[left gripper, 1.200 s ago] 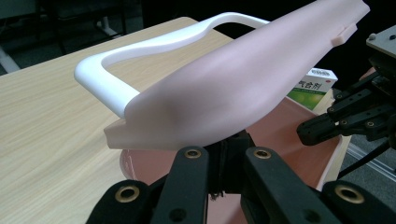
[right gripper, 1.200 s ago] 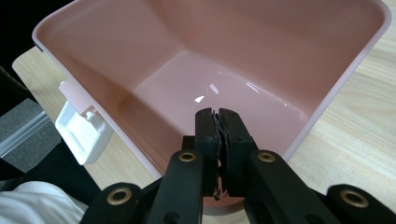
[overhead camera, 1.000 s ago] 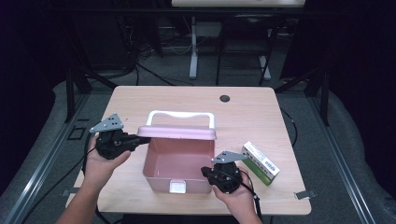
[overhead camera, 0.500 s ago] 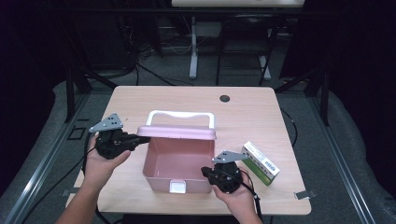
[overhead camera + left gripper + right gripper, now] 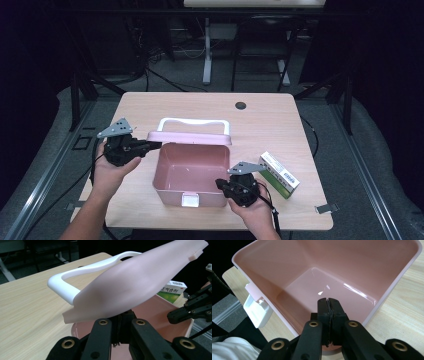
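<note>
A pink box (image 5: pixel 170 192) stands open near the table's front, its inside bare (image 5: pixel 317 287). Its pink lid (image 5: pixel 189 137) with a white handle (image 5: pixel 195 121) is tilted up at the back. My left gripper (image 5: pixel 156 145) is shut with its tips against the lid's left end; in the left gripper view the closed jaws (image 5: pixel 122 315) sit under the lid's edge (image 5: pixel 140 282), tips hidden behind it. My right gripper (image 5: pixel 220 183) is shut and reaches over the box's right rim near the front corner, its tips (image 5: pixel 328 300) above the box floor with nothing between them.
A green and white medicine carton (image 5: pixel 279 175) lies on the table right of the box, also in the left gripper view (image 5: pixel 172 291). A white latch (image 5: pixel 257 310) sticks out of the box's front wall. A black round cap (image 5: pixel 241 105) sits in the tabletop at the back.
</note>
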### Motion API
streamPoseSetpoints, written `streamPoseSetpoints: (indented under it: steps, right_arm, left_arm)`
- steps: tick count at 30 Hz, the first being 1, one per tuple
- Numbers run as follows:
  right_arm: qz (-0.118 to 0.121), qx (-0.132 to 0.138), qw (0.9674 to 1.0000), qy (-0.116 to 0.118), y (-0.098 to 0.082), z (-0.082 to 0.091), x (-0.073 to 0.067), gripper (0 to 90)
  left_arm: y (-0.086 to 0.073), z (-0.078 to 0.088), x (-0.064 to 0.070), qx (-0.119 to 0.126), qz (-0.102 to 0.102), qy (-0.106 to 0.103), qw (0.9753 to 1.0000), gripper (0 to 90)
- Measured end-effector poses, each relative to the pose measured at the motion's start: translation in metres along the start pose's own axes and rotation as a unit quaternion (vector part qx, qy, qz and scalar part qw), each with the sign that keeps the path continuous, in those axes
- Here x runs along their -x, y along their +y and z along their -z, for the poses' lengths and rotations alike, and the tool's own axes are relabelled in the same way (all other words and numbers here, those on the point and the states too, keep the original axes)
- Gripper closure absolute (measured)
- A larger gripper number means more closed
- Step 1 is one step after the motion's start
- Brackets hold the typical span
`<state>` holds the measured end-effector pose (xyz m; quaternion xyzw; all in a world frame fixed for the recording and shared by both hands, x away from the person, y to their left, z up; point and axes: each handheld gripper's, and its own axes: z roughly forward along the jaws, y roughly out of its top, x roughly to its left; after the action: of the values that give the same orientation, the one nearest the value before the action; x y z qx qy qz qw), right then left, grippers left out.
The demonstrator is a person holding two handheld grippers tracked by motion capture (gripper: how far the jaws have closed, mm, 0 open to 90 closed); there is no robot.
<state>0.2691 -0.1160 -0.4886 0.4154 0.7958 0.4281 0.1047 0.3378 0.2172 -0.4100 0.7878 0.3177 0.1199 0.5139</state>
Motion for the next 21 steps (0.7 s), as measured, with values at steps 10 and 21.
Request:
streamPoseSetpoints:
  steps: [10, 21]
  right_arm:
    - [-0.005, -0.001, 1.0000, 0.002, 0.001, -0.001, 0.000, 88.4]
    - [-0.004, -0.003, 1.0000, 0.003, 0.002, -0.001, 0.001, 88.0]
  left_arm:
    - [0.000, -0.003, -0.010, 0.005, 0.007, 0.011, 0.9999, 89.6]
    - [-0.001, -0.008, -0.016, 0.006, 0.009, 0.012, 0.9999, 89.6]
